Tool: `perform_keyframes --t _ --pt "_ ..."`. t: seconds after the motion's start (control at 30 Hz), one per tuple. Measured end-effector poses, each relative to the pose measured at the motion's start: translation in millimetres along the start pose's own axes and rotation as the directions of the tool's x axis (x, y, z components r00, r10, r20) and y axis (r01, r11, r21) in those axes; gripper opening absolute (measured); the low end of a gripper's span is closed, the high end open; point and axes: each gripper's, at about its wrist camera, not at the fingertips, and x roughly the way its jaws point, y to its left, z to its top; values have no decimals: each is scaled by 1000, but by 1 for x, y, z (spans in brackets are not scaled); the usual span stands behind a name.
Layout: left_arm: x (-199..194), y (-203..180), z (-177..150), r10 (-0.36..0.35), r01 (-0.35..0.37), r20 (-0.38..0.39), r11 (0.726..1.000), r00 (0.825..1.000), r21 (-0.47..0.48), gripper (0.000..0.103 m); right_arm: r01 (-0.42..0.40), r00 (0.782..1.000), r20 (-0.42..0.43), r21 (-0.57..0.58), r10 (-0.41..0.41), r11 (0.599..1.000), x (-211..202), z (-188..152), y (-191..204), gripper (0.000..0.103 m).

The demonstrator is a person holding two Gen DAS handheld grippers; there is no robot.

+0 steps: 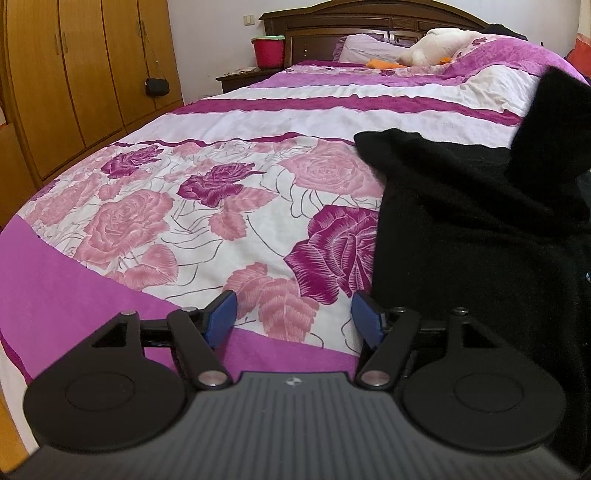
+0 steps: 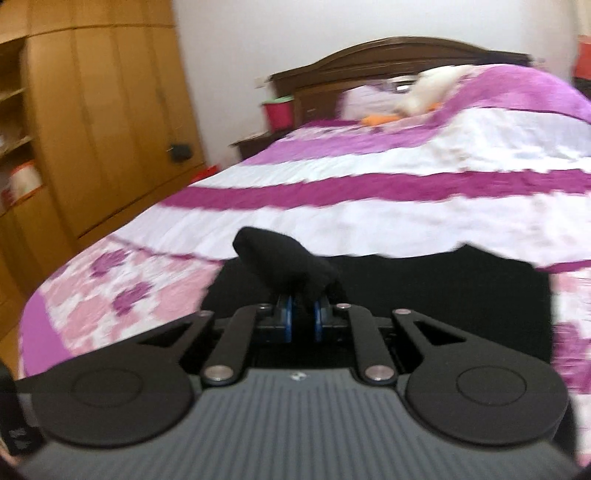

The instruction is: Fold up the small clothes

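Right gripper [image 2: 302,317] jaws drawn narrow, pinched on a fold of the black garment [image 2: 284,258] — the cloth bunched into a dark roll rising just above the blue pads [image 2: 288,319], the rest spread flat on the bed beneath. Picture blurred.

Left gripper [image 1: 293,317] jaws wide apart, nothing between them but floral bedspread [image 1: 184,206]; right blue pad just beside the garment's near edge, contact not clear. Black garment [image 1: 461,221] lying on the right part of the bed, one corner lifted up at the far right.

Farther out — pink and purple stripes, a white plush toy [image 1: 436,46] near the pillow, dark headboard [image 1: 369,18], red bucket [image 1: 267,51] on the nightstand, wooden wardrobe [image 1: 85,74] along the left.
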Motion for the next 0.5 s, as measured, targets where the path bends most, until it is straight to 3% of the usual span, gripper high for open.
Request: perform_keyframes --t 0.23,0.37,0.47,0.5 --pt "1 1 0 10 -10 -4 1000 1000 9 77 166 986 -33 176 -163 970 -5 -21 -71 14" --pt "2 -1 0 22 -22 -8 1000 1000 21 78 179 982 -106 229 -158 957 4 -41 -96 17" --pt "3 -3 2 29 -29 -9 999 1000 41 78 182 980 -122 235 -156 955 1 -50 -105 29" --pt "2 -3 3 30 -30 -11 998 999 50 78 193 979 -116 232 -170 953 -3 -51 -106 40"
